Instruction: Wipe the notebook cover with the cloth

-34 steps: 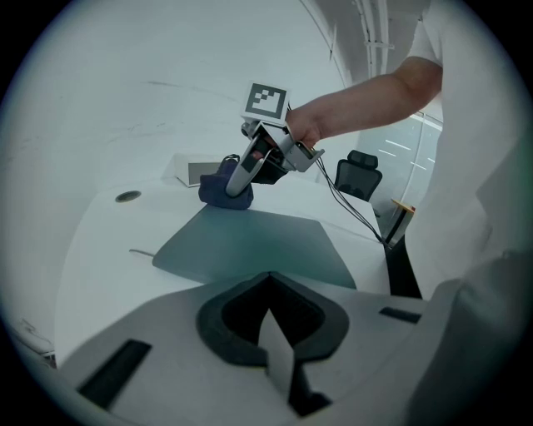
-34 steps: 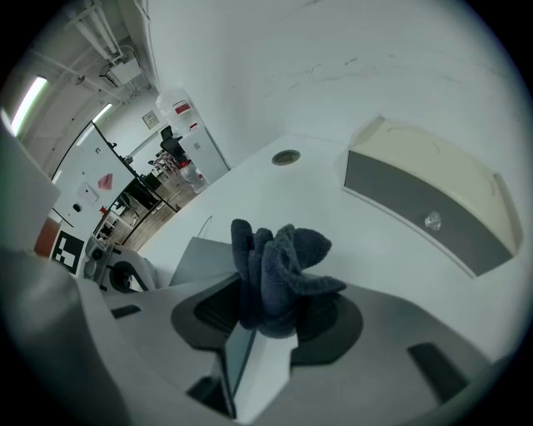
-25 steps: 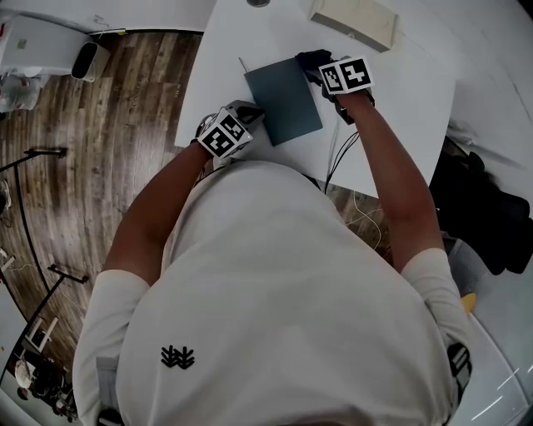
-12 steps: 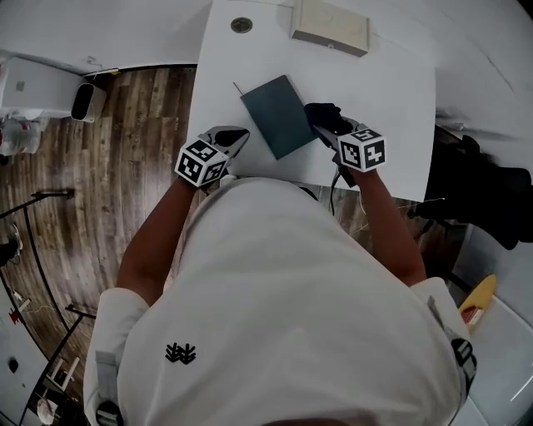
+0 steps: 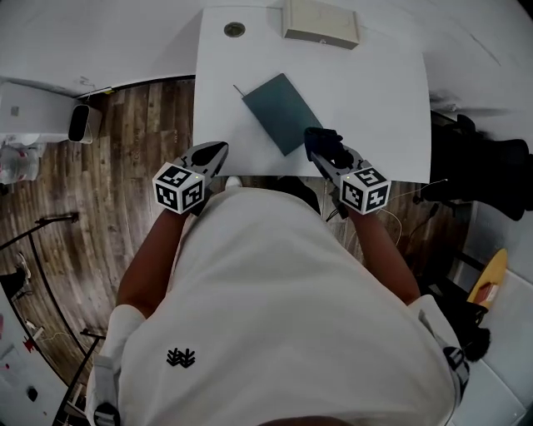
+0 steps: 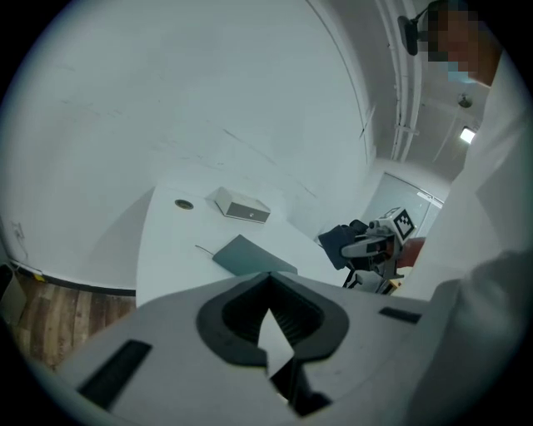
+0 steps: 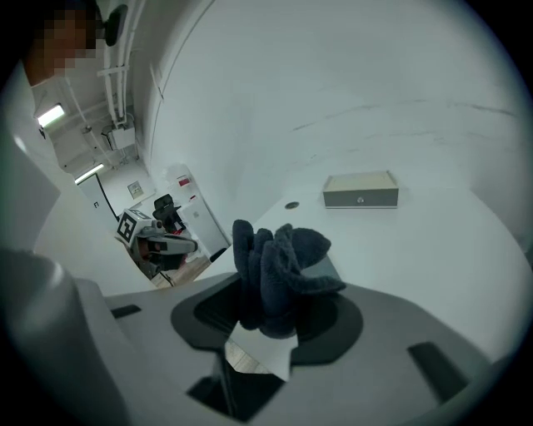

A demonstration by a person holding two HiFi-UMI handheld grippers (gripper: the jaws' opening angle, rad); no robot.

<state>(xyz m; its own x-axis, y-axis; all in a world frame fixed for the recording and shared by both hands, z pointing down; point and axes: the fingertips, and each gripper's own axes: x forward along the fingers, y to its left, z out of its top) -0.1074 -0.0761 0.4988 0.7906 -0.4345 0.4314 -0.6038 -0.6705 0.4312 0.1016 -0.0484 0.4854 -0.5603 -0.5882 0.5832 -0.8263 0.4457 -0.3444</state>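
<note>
White table [image 5: 375, 91] standing on dark wood floor [image 5: 141, 125], seen from above. Dark teal notebook [image 5: 281, 112] lies flat and closed near the table's middle, set at an angle to the edges. Beige box [image 5: 321, 21] and round grommet [image 5: 235, 29] sit at the far edge. Right gripper [image 5: 327, 152], at the near edge, has its jaws clamped on a bunched dark cloth [image 7: 279, 270]. The cloth lies just beside the notebook's near right side; contact cannot be judged from above. Left gripper [image 5: 216, 151] hangs at the near left corner, well apart from the notebook, jaws apparently together with nothing between them.
</note>
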